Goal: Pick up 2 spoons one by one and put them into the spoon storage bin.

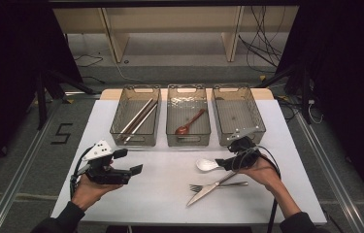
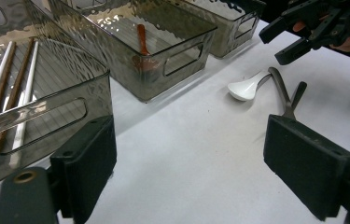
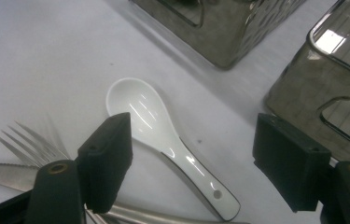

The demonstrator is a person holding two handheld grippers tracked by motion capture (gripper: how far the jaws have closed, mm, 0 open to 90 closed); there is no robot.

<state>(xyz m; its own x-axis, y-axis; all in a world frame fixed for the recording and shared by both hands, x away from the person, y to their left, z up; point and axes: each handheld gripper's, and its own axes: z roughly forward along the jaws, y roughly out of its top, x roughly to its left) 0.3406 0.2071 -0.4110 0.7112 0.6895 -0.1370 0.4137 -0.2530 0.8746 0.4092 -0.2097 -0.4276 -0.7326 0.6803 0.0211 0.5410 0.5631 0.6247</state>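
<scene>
A white ceramic spoon (image 1: 207,165) (image 3: 163,130) lies on the white table, bowl up. My right gripper (image 1: 224,162) (image 3: 191,158) hovers over its handle with jaws open, one pad on each side and neither touching it. Just in front of the spoon, a steel knife (image 1: 208,189) (image 3: 0,173) and a fork (image 1: 221,185) (image 3: 28,142) lie crossed. My left gripper (image 1: 130,161) (image 2: 191,163) stands open at the table's left with nothing between its pads. In the left gripper view the spoon (image 2: 245,87) lies beneath the right gripper (image 2: 294,35).
Three translucent grey bins stand in a row at the back. The left bin (image 1: 116,119) (image 2: 70,116) holds chopsticks (image 1: 138,119) (image 2: 9,88). The middle bin (image 1: 188,141) (image 2: 182,60) holds a brown wooden spoon (image 1: 189,124) (image 2: 142,44). The right bin (image 1: 262,119) holds nothing.
</scene>
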